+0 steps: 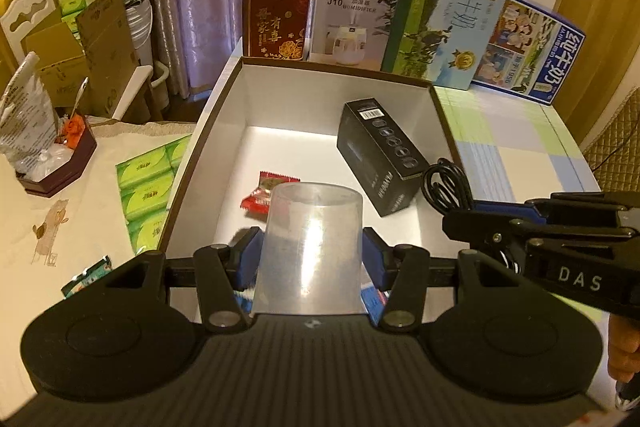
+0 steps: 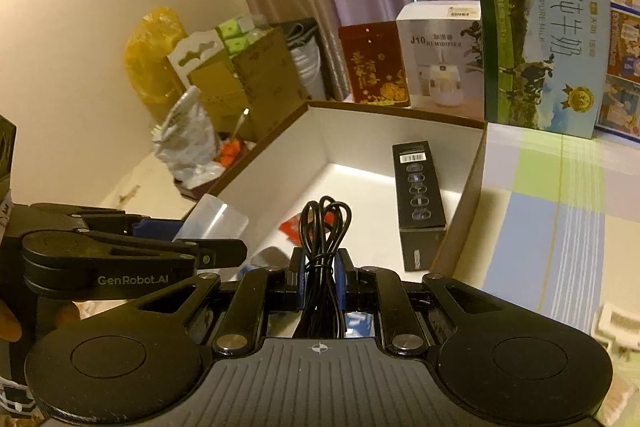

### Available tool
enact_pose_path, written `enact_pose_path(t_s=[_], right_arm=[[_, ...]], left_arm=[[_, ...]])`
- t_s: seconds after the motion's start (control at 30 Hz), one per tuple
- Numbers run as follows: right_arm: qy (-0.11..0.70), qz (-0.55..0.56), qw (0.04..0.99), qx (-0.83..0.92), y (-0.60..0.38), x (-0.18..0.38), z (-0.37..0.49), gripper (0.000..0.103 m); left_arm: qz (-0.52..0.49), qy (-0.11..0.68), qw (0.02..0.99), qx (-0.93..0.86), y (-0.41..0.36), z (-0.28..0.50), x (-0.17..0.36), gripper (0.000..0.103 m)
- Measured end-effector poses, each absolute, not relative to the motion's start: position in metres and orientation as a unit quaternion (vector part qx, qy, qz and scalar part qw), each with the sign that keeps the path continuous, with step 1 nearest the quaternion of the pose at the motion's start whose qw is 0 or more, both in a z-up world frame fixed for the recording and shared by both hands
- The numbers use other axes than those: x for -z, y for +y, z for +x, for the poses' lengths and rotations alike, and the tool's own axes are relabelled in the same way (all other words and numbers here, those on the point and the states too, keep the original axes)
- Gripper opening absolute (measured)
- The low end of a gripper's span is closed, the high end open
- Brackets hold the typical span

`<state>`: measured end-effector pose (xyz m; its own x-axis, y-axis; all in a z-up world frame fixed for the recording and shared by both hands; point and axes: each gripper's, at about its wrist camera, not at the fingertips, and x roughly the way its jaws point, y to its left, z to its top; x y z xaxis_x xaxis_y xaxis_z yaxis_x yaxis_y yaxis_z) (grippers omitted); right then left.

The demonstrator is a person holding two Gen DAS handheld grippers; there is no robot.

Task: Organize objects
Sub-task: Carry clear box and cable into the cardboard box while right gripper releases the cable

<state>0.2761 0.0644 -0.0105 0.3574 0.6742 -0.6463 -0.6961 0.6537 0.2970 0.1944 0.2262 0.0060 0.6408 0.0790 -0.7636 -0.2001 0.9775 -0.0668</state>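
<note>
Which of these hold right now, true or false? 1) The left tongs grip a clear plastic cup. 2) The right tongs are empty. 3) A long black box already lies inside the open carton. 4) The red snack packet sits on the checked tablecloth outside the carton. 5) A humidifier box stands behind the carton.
1) True: the left tongs are closed on the clear plastic cup.
2) False: the right tongs pinch a coiled black cable.
3) True: the long black box lies on the floor of the open carton.
4) False: the red snack packet lies inside the carton, beside the black box.
5) True: the humidifier box stands upright behind the carton's far wall.
</note>
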Motion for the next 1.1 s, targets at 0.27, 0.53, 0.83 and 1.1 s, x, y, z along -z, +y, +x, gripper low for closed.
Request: enact_pose_path(t_s=[0.27,0.53,0.83,1.1], right_arm=[[0.397,-0.034,0.822,-0.407,0.097,0.024,0.315,0.012],[0.408,-0.045,0.818,-0.403,0.125,0.037,0.354,0.012],[0.415,-0.061,0.817,-0.396,0.148,0.053,0.387,0.012],[0.398,-0.064,0.825,-0.396,0.152,0.056,0.402,0.012]], left_arm=[[-0.060,0.432,0.898,-0.067,0.246,0.241,0.011,0.048],[-0.035,0.440,0.896,-0.053,0.261,0.287,0.025,0.048],[-0.018,0.447,0.893,-0.055,0.278,0.320,0.042,0.048],[-0.010,0.446,0.894,-0.042,0.281,0.335,0.049,0.048]])
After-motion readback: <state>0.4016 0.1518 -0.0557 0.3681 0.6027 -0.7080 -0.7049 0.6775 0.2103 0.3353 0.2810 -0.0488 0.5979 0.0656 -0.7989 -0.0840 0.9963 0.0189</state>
